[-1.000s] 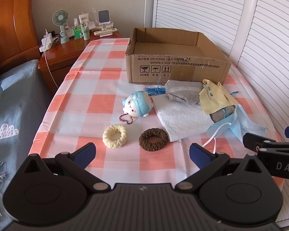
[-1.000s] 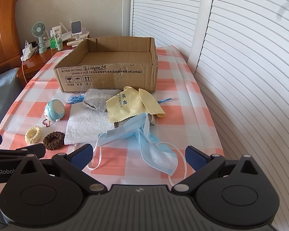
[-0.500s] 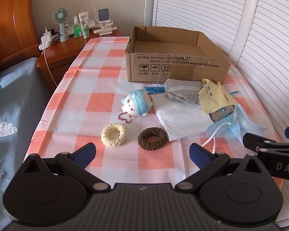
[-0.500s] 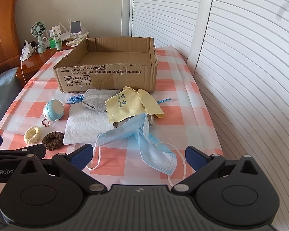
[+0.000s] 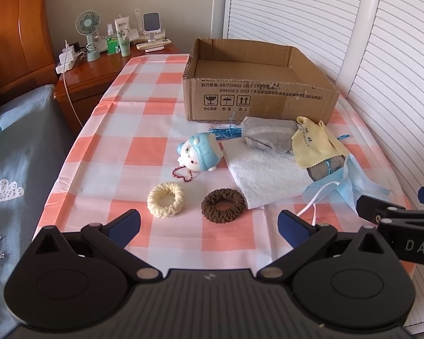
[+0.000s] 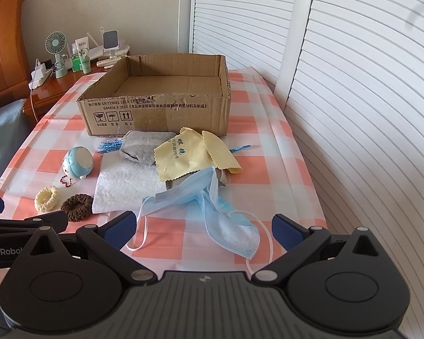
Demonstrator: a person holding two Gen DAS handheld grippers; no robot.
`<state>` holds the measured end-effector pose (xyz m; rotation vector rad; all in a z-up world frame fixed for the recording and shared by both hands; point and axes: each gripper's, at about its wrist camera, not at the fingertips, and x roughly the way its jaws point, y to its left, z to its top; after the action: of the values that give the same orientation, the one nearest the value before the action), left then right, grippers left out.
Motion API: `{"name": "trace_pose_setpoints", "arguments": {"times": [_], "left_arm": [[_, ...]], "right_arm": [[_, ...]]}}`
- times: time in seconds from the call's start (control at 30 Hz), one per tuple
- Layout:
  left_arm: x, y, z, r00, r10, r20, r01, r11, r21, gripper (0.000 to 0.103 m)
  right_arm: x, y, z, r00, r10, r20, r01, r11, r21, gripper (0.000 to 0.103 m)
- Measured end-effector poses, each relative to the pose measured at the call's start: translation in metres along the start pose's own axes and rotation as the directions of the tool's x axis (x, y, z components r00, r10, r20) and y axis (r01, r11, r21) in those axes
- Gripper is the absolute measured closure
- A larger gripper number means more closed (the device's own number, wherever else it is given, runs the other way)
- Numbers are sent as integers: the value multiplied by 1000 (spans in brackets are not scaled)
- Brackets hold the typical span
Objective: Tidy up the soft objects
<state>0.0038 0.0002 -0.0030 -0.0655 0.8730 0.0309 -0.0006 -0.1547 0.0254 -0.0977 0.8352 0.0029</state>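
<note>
Both grippers, left (image 5: 209, 223) and right (image 6: 203, 227), gape empty; mask (image 6: 212, 197) just ahead of right fingers looks limp, light: pinch its pleated middle

The right gripper (image 6: 203, 226) hung wide open over a blue face mask (image 6: 212, 197) at the checked cloth's (image 6: 282, 175) six o'clock edge, with the cardboard box (image 6: 158, 113) standing empty toward twelve o'clock.

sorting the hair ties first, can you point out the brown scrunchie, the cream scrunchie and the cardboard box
brown scrunchie (image 5: 222, 205): left wrist view, on its near knitted rim.
cream scrunchie (image 5: 165, 199): left wrist view, on its left rim.
cardboard box (image 6: 158, 113): right wrist view, on its printed front wall.
</note>
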Motion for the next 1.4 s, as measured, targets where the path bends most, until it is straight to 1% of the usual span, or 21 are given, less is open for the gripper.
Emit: {"name": "trace_pose_setpoints", "arguments": {"times": [0.4, 0.5, 0.57, 0.73, 0.8, 0.9, 1.03, 1.17, 1.23, 1.4], "left_arm": [[1, -2, 5, 999, -14, 29, 13, 999, 40, 1], [3, -1, 5, 999, -31, 40, 28, 998, 57, 1], [4, 1, 6, 997, -51, 51, 48, 997, 68, 1], [12, 10, 7, 997, -50, 58, 45, 996, 72, 1], [19, 15, 6, 998, -34, 47, 31, 996, 79, 1], [33, 22, 2, 1000, -25, 7, 25, 996, 84, 1], [52, 34, -6, 998, -18, -53, 21, 998, 59, 1], [65, 45, -13, 996, -3, -92, 7, 999, 40, 1], [69, 48, -15, 995, 1, -103, 2, 999, 34, 1], [70, 51, -17, 997, -11, -79, 14, 999, 48, 0]], "right_arm": [[1, -2, 2, 1000, 11, 20, -10, 1000, -10, 0], [1, -1, 2, 999, 19, 26, -18, 1000, -22, 0], [2, -1, 2, 999, 26, 32, -25, 999, -37, 0], [7, -7, 1, 998, 50, 36, -48, 998, -44, 0], [9, -11, 0, 998, 57, 39, -55, 998, -42, 0], [11, -16, -2, 997, 65, 46, -63, 997, -41, 0], [16, -21, -2, 996, 69, 49, -67, 997, -36, 0], [24, -25, -2, 997, 67, 43, -65, 997, -41, 0], [28, -26, -3, 997, 73, 41, -71, 996, -45, 0], [37, -31, -1, 993, 115, 23, -114, 993, -32, 0]]}}
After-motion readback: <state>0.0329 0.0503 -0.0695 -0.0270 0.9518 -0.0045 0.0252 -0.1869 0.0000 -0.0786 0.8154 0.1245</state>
